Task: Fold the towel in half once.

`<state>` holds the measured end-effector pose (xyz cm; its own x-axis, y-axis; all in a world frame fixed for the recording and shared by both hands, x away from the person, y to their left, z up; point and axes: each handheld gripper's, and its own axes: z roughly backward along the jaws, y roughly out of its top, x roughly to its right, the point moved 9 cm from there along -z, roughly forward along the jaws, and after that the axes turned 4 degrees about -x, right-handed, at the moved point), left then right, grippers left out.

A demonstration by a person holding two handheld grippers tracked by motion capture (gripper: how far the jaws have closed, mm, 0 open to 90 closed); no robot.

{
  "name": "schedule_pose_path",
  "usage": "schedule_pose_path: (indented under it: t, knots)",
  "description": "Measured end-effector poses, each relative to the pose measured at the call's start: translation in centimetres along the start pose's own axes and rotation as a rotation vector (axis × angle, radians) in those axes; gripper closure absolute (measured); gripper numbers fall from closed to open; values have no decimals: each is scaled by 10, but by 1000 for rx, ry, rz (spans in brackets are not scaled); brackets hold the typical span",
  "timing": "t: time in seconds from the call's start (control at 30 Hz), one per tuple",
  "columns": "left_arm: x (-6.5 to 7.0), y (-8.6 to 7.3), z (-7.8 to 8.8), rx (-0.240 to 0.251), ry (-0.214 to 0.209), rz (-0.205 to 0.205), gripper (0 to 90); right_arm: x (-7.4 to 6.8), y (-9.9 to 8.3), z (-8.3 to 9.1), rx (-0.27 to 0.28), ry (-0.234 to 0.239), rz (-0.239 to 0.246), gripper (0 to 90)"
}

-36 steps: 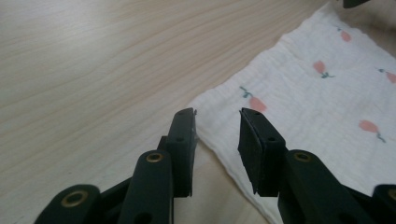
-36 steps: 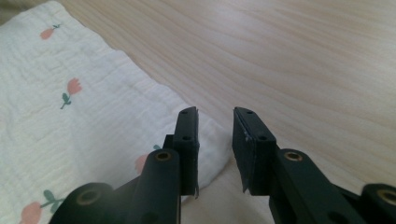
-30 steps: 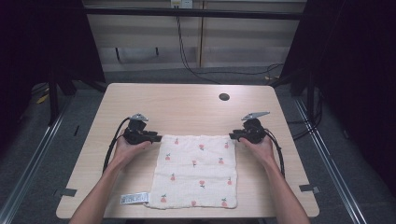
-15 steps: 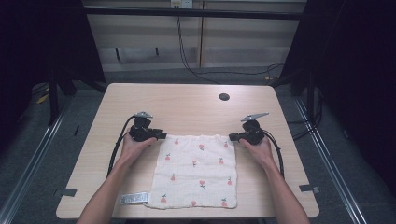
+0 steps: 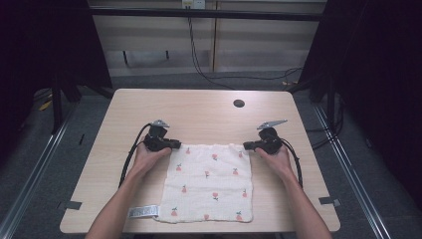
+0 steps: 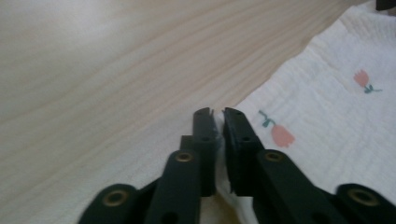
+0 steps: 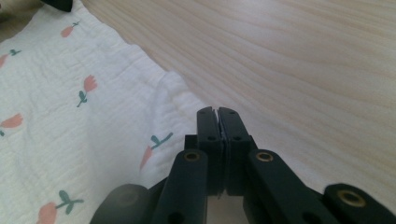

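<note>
A white cloth (image 5: 209, 181) printed with small pink tulips lies flat on the wooden table (image 5: 199, 107). My left gripper (image 5: 176, 145) is at its far left corner; in the left gripper view the left gripper (image 6: 215, 112) has just been closing and pinches the edge of the cloth (image 6: 327, 102) between its jaws. My right gripper (image 5: 246, 146) is at the far right corner. In the right gripper view the right gripper (image 7: 217, 111) is shut with a thin fold of the cloth (image 7: 70, 116) caught between its pads.
A round dark hole (image 5: 239, 103) sits in the table's far right part. A white label strip (image 5: 143, 212) lies at the cloth's near left corner, close to the table's front edge. Both forearms rest alongside the cloth. Dark floor and frame rails surround the table.
The left gripper has edged slightly right onto the cloth's far left corner and closed on it. The right hand has stayed where it was.
</note>
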<state>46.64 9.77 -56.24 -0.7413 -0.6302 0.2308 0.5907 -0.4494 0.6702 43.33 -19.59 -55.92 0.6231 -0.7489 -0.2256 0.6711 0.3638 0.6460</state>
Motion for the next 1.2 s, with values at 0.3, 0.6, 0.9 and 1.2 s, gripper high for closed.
schedule_pose_path:
  t: [0.3, 0.6, 0.9, 1.2]
  knots:
    - [6, 9, 20, 47, -31, -5, 863, -6, 14, 17, 96, 68, -25, 885]
    - [13, 19, 39, 100, -54, -15, 863, -5, 32, 38, 167, 45, -13, 885]
    - [23, 39, 60, 160, -79, -44, 865, -3, 47, 60, 222, 23, 1, 886]
    - [33, 27, 77, 175, -79, -82, 864, -19, 47, 73, 234, 51, 34, 887]
